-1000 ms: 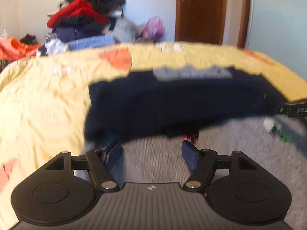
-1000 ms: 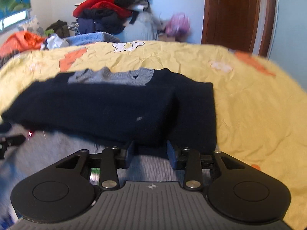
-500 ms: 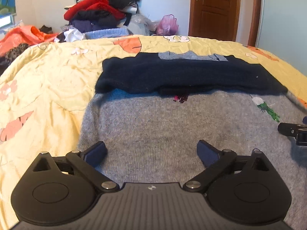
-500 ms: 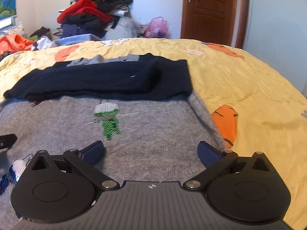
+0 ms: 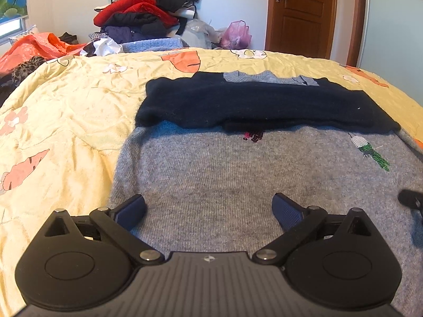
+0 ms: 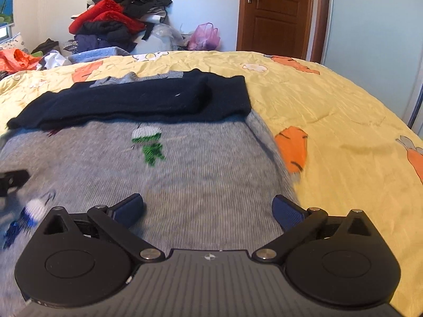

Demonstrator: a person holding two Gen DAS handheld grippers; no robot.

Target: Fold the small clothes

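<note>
The yellow bedspread [image 5: 68, 111] is lying under the grey sweater [image 5: 238, 174], whose dark navy sleeves [image 5: 251, 103] are lying folded across its far end, and I am holding my left gripper [image 5: 208, 211] and right gripper [image 6: 207, 210] spread wide, empty, over its near part.

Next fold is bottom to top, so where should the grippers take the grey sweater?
Probably at the near hem of the grey sweater, one corner each: left gripper at its left edge, right gripper at its right. It lies flat, dark sleeves folded across the far end, so come in low from the near side.
</note>
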